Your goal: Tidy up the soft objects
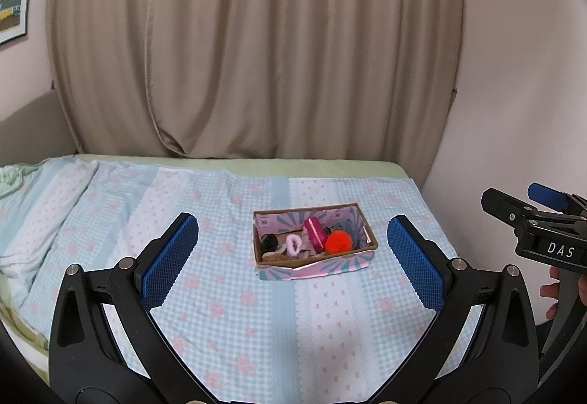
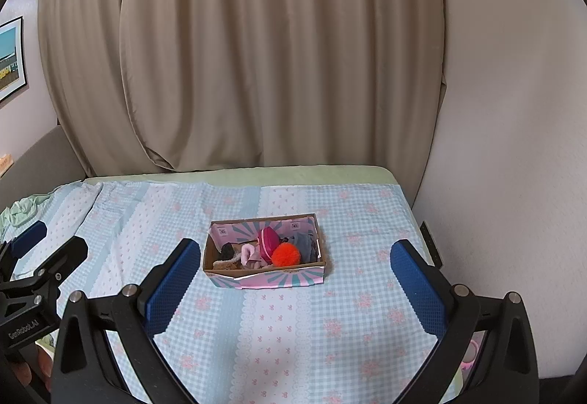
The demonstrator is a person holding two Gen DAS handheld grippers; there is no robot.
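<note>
A small cardboard box [image 1: 370,239] with pink and teal sides sits on the bed [image 1: 256,312]. It holds an orange pompom [image 1: 339,242], a magenta pouch [image 1: 315,231], a pink fluffy scrunchie [image 1: 293,245] and a dark item [image 1: 270,241]. The right wrist view shows the same box [image 2: 323,250] with the pompom [image 2: 286,255] and a grey cloth [image 2: 302,243]. My left gripper [image 1: 293,257] is open and empty, held above the bed in front of the box. My right gripper [image 2: 297,279] is open and empty, also in front of the box.
A beige curtain [image 1: 256,55] hangs behind the bed. A white wall [image 2: 513,147] borders the bed's right side. A green cloth [image 2: 22,209] lies bunched at the bed's left. The right gripper shows at the right edge of the left wrist view [image 1: 543,220].
</note>
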